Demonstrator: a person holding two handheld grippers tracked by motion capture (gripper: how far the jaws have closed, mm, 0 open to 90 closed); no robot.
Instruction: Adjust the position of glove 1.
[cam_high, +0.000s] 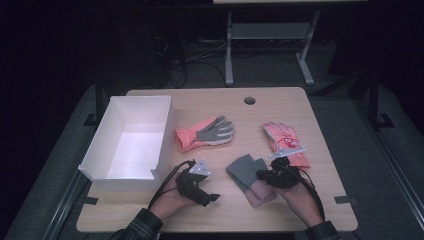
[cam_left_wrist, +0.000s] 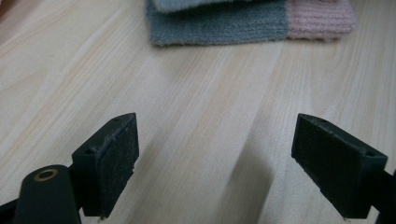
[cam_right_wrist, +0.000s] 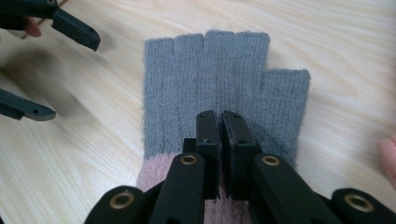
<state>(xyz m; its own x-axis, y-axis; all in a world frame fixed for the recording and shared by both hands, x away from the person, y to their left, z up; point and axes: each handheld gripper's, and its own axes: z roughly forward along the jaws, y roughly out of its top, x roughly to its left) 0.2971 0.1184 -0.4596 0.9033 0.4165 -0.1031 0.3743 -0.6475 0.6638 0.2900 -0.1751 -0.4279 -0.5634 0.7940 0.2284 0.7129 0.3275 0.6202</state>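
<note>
— Two grippers on the bench, so what am I looking at with each of yours?

— My right gripper (cam_right_wrist: 220, 114) has its jaws pressed together, pads almost touching, over the grey fingerless glove (cam_right_wrist: 224, 84). From the right gripper view I can't tell whether a pinch of the knit is caught between the pads or they merely rest on it.

— Where does that glove lie?

— Near the front edge of the bench (cam_high: 320, 100), right of its middle. In the high view the grey fingerless glove (cam_high: 245, 170) points its cut-off fingers toward the far side, and its pink ribbed cuff (cam_high: 260, 195) points back toward me. The right gripper (cam_high: 265, 176) sits over the glove's right part.

— And the left one?

— My left gripper (cam_high: 214, 197) lies low just left of the glove, jaws spread wide with nothing between them. In the left gripper view I see bare wood between the pads and, farther off, the edge of the glove (cam_left_wrist: 219, 25) with the pink cuff (cam_left_wrist: 320, 21) at its right.

— What else is on the bench?

— A white open box (cam_high: 102, 135) stands along the left edge, its inside bare. A coral glove with a grey palm (cam_high: 205, 132) lies near the middle, just right of the box. A second coral glove (cam_high: 285, 142) lies toward the right side, behind my right hand (cam_high: 300, 200), with a white tag at its near end. A round cable hole (cam_high: 249, 100) sits near the far edge.
</note>
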